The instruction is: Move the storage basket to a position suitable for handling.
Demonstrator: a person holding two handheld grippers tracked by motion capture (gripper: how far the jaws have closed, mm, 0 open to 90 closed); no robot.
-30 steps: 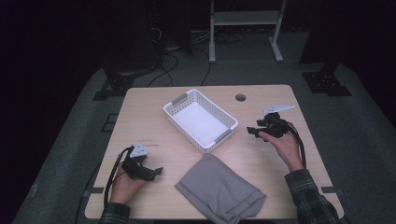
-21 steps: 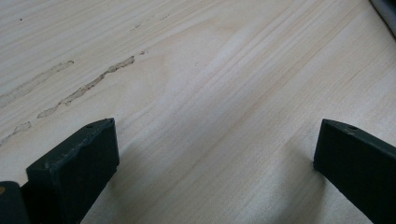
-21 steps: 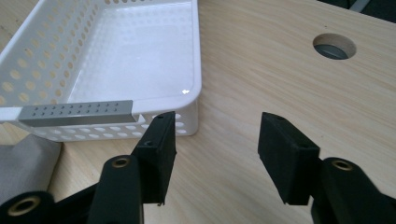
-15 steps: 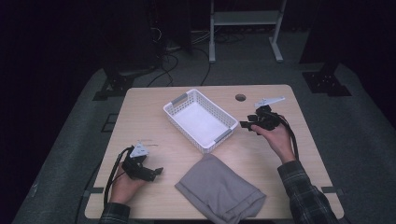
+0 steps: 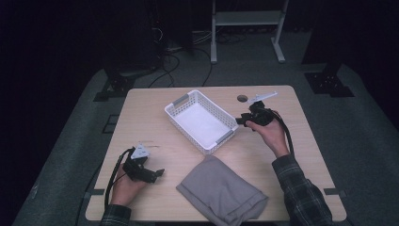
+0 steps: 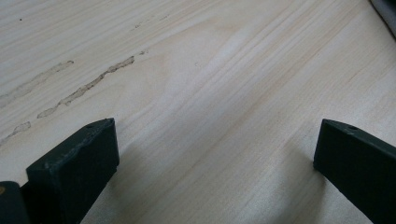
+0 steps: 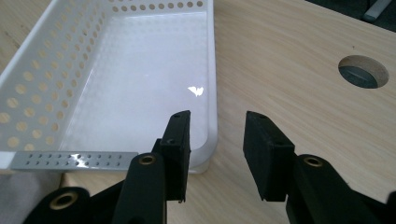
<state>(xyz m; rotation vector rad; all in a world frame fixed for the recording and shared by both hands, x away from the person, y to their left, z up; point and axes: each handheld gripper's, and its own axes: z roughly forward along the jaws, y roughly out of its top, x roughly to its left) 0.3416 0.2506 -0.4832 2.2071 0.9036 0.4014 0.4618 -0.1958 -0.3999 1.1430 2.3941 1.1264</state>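
- The right claw [image 5: 241,120] hangs at the near right corner of the white basket [image 5: 200,117], which sits slantwise in the middle of the table [image 5: 141,113].
- In the right gripper view, that claw [image 7: 215,140] straddles the basket's corner [image 7: 210,140]: one jaw stands over the inside, the other over the bare wood outside, and the rim runs up between them.
- Its jaws have just been closing. A clear gap shows on the outer side of the rim, so the pads are not pressing on it; whether the inner jaw touches the wall I cannot tell.
- The basket has rows of holes in its walls and grey handles at its two short ends [image 7: 70,159]; nothing lies on its floor.
- A round cable hole [image 7: 363,71] is cut in the table beyond the claw, well apart from the basket.
- The left claw [image 5: 157,173] rests low near the front left of the table, held in the person's left hand [image 5: 124,186].
- In the left gripper view, its jaws stand wide apart with only wood grain between them.
- A folded grey cloth [image 5: 221,190] lies at the front edge of the table, between the two hands, near the basket's closest corner but not touching it.
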